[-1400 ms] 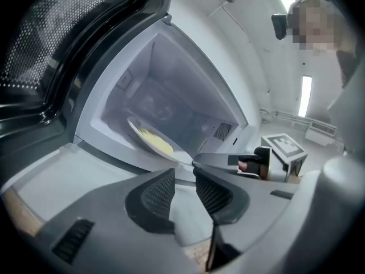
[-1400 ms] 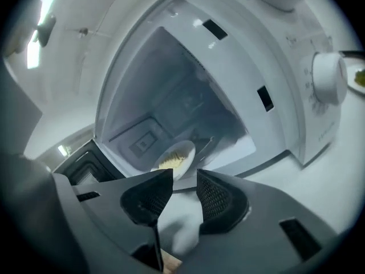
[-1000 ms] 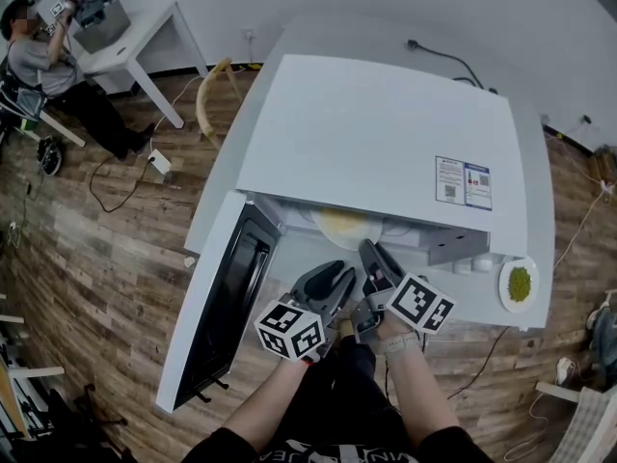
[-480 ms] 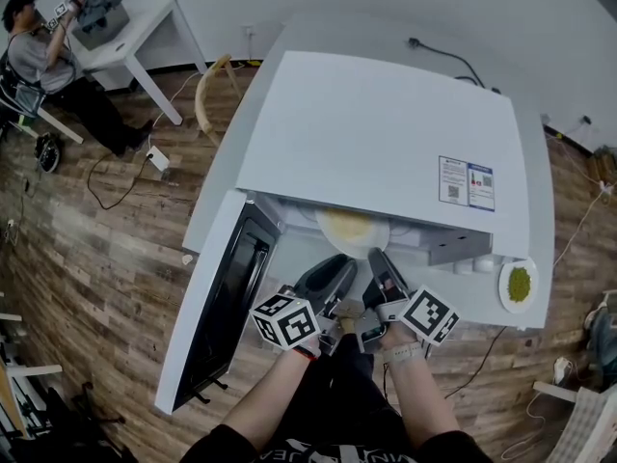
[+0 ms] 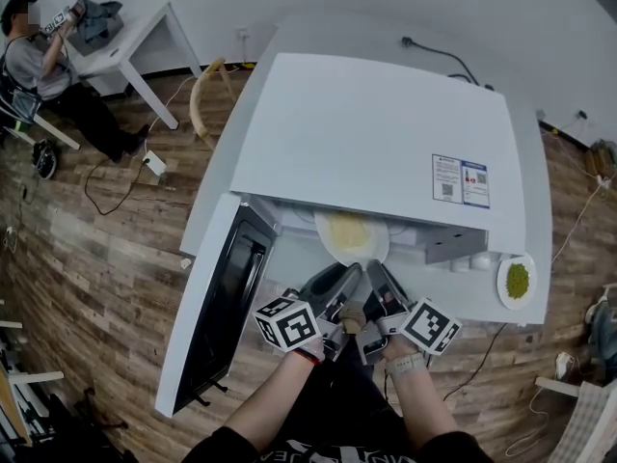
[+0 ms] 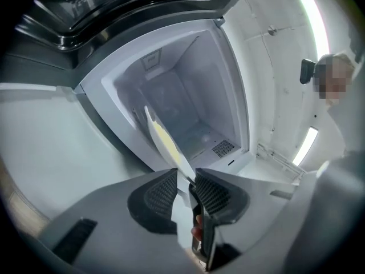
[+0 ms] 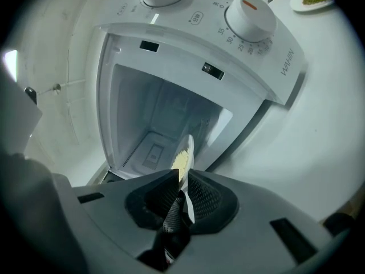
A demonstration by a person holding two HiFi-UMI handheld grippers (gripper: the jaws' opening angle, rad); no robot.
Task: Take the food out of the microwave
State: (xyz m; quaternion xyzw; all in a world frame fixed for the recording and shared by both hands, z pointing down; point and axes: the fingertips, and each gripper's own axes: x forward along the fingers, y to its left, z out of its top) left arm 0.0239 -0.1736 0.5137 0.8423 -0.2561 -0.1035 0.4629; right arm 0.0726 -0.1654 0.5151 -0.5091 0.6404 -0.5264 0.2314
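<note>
We clamp the left gripper and the right gripper side by side on the near rim of the plate of yellow food. The plate is partway out of the open microwave, whose door hangs open at the left. A small plate of green food lies at the worktop's near right corner.
</note>
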